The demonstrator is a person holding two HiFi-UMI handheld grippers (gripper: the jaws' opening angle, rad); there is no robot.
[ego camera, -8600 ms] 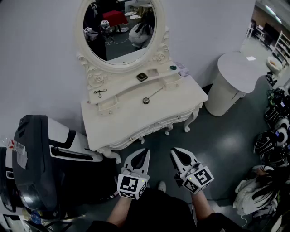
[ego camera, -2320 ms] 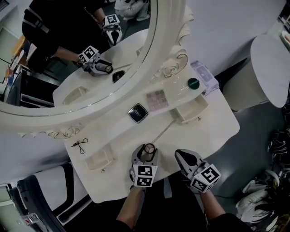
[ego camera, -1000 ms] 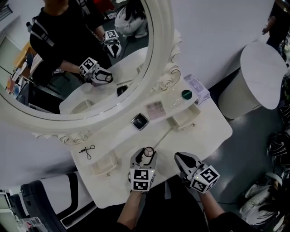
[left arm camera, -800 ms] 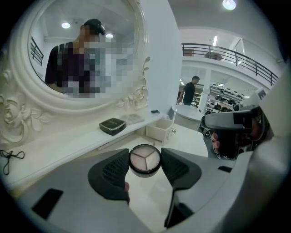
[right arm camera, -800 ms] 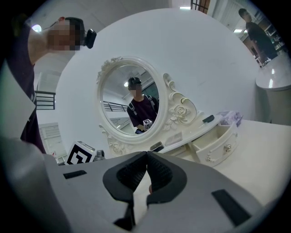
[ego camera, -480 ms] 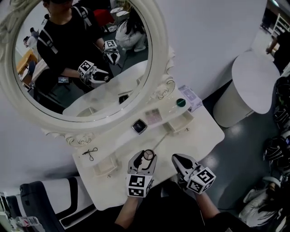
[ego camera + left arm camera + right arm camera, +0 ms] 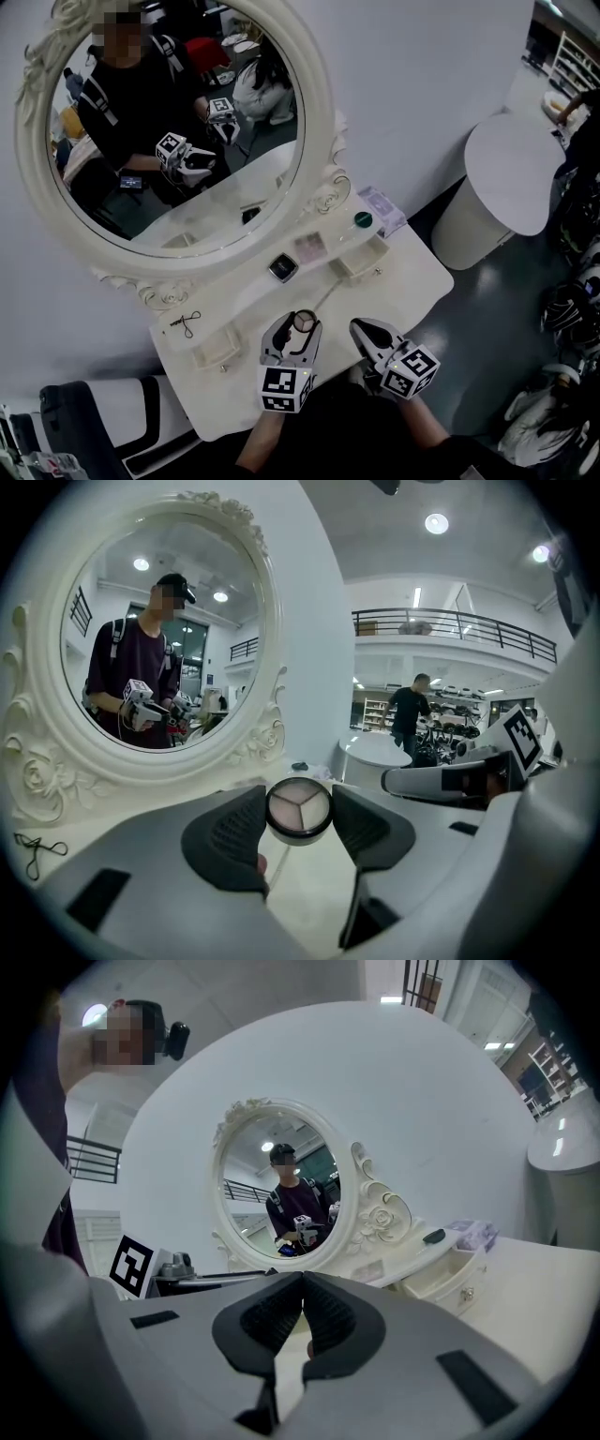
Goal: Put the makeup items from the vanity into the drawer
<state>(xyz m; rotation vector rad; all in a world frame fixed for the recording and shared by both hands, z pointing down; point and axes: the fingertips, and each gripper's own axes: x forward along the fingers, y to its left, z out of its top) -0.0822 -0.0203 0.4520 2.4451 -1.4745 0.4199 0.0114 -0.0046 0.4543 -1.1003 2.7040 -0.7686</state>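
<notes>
My left gripper is shut on a round black-rimmed compact with three pale shades, held above the white vanity top. In the left gripper view the compact sits between the two jaws. My right gripper hovers just right of it, shut and empty. On the vanity shelf lie a black square compact, a pink palette, a green jar and a lavender box. An eyelash curler lies at the left.
Two small shelf drawers stand pulled out, one on the left and one on the right. A thin stick lies on the top. The oval mirror rises behind. A round white table stands to the right.
The round compact lay on the vanity top at first; my left gripper closed on it and now holds it raised. The head view has drawn back. The right gripper stays shut beside it.
</notes>
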